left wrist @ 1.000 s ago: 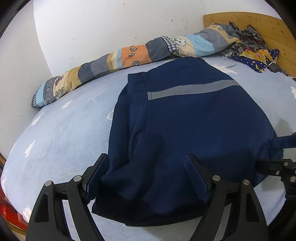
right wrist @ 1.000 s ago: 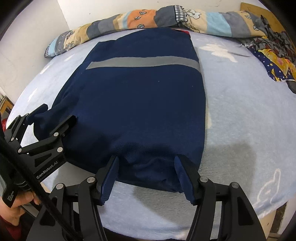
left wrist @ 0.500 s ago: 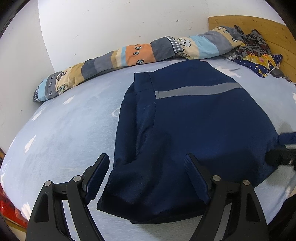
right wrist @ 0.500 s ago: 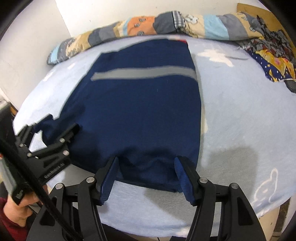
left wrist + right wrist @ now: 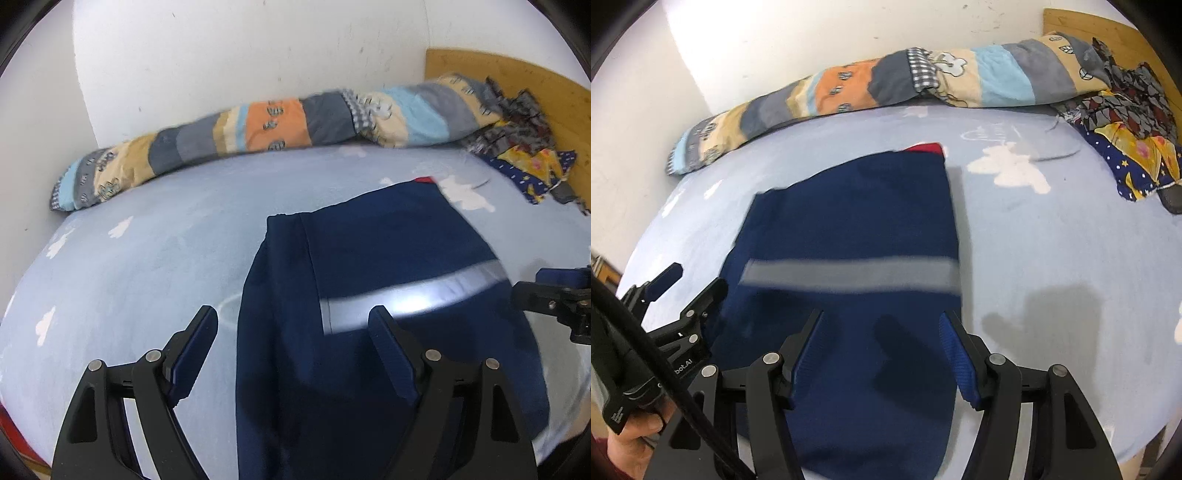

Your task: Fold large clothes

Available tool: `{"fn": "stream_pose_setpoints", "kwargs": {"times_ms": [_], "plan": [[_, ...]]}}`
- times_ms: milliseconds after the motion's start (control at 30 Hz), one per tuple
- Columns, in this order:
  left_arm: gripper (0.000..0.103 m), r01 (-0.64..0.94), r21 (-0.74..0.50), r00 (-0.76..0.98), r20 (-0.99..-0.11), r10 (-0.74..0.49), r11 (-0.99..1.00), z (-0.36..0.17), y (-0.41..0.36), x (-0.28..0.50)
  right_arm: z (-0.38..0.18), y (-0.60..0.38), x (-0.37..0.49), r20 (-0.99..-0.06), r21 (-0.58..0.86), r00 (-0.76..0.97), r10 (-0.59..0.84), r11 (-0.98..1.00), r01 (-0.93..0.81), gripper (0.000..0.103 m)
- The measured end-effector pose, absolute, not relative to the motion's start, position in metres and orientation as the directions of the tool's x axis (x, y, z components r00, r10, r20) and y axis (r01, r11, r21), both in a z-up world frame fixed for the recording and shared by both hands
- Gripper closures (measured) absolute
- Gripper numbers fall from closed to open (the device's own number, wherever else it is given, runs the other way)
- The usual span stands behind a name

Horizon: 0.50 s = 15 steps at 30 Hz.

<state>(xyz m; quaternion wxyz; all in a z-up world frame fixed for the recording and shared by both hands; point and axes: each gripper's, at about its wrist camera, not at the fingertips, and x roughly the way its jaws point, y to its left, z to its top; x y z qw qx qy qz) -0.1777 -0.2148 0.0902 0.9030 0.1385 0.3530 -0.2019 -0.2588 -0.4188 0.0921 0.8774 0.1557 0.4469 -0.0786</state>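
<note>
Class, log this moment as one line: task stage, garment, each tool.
stage: folding | navy garment: on bed, grey stripe across | left tool: open, cloth between | right tool: jaws apart, cloth fills gap, grip unclear

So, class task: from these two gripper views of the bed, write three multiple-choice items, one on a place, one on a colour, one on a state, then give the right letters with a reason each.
1. Where does the long patchwork pillow lie?
A. Along the white wall, beyond the garment
B. Under the garment
C. On the floor

2. What colour is the stripe across the navy garment?
A. Yellow
B. Grey
C. Green

3. How does the navy garment lie on the bedsheet?
A. Rolled into a ball
B. Hung from the headboard
C. Its far part flat, its near part rising between the right gripper's fingers

Key: 1 A, the pillow runs along the wall at the bed's far edge. 2 B, the band reads grey in both views. 3 C, the far end rests on the sheet and the near cloth comes up between the fingers.
</note>
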Motion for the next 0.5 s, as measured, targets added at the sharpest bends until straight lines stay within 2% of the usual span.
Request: {"fn": "stream_pose_setpoints", "kwargs": {"times_ms": [133, 200, 267, 367, 500], "plan": [[0.020, 0.452, 0.102, 0.582, -0.787, -0.206, 0.886, 0.060, -0.235, -0.136, 0.074, -0.432, -0.222, -0.845, 0.204, 0.535, 0.006, 0.928, 0.311, 0.035], [0.014, 0.450, 0.107, 0.544, -0.820, -0.177, 0.886, 0.042, -0.241, -0.124, 0.060, -0.435, -0.209, -0.864, 0.212, 0.503, 0.024, 0.923, 0.320, 0.031], [0.009, 0.427, 0.084, 0.539, -0.823, -0.179, 0.900, 0.036, -0.240, -0.116, 0.056, -0.431, -0.203, -0.867, 0.208, 0.497, 0.028, 0.927, 0.312, 0.020], [0.009, 0.405, 0.006, 0.504, -0.836, -0.217, 0.914, 0.037, -0.233, -0.109, 0.058, -0.421, -0.203, -0.875, 0.152, 0.485, -0.006, 0.946, 0.287, 0.019], [0.011, 0.409, -0.068, 0.557, -0.772, -0.308, 0.910, 0.070, -0.219, -0.127, 0.076, -0.425, -0.224, -0.829, 0.280, 0.553, 0.076, 0.914, 0.294, 0.020]]}}
